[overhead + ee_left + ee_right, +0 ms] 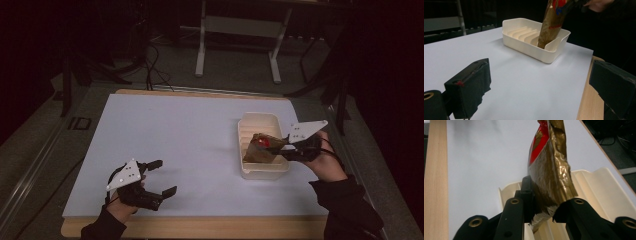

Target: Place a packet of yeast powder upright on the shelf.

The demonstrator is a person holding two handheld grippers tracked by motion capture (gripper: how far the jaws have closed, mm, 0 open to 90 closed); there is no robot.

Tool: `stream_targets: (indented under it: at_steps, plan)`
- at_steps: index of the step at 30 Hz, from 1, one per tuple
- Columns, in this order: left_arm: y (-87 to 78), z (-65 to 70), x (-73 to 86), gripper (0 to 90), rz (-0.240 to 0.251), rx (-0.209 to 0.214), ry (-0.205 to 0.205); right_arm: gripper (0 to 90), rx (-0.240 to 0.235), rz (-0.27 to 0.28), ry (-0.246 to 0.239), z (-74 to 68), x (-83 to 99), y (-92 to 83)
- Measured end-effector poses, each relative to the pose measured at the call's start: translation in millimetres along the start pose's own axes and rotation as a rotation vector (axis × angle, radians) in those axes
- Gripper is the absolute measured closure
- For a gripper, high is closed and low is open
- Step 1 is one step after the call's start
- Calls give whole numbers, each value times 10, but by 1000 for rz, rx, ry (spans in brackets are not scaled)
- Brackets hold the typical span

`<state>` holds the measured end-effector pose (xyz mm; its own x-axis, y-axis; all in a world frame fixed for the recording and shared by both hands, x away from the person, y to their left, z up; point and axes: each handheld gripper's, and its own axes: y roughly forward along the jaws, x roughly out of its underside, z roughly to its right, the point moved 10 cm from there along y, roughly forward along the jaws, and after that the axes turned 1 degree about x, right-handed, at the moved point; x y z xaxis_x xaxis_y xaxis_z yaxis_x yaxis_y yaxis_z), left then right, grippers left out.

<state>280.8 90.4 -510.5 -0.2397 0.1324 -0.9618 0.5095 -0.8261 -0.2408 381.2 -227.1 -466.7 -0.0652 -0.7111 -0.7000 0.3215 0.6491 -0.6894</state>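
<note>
A gold and red foil packet (260, 148) hangs by its top edge from my right gripper (283, 148), which is shut on it over the cream slotted tray (248, 123). From the left gripper view the packet (551, 23) stands upright with its lower end down in a slot at the near end of the tray (524, 46). Along the right gripper's jaws, the packet (550, 170) is pinched between the black pads above the tray (599, 187). My left gripper (167, 177) rests open near the table's front left, its fingers (470, 86) wide apart with nothing between them.
The tray sits right of centre on the white table top (170, 145), close to the right edge. A wooden border (200, 227) runs along the front. Beyond the table stand a metal frame's legs (201, 50) and cables on the dark floor.
</note>
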Motion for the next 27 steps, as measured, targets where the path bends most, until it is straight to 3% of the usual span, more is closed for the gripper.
stream_targets:
  at_steps: [10,17,20,25,27]
  plan:
    - [9,-7,16,44,0,0,-11,751,-22,51,76,63,64,30]
    - [16,-2,26,44,-4,2,-11,749,-39,4,89,35,196,214]
    - [16,-3,32,44,-6,2,-12,748,-42,30,104,34,192,252]
    - [13,-4,22,44,-1,1,-12,714,-24,26,108,35,190,243]
    - [12,-6,24,44,-3,0,-12,664,-13,8,160,33,183,230]
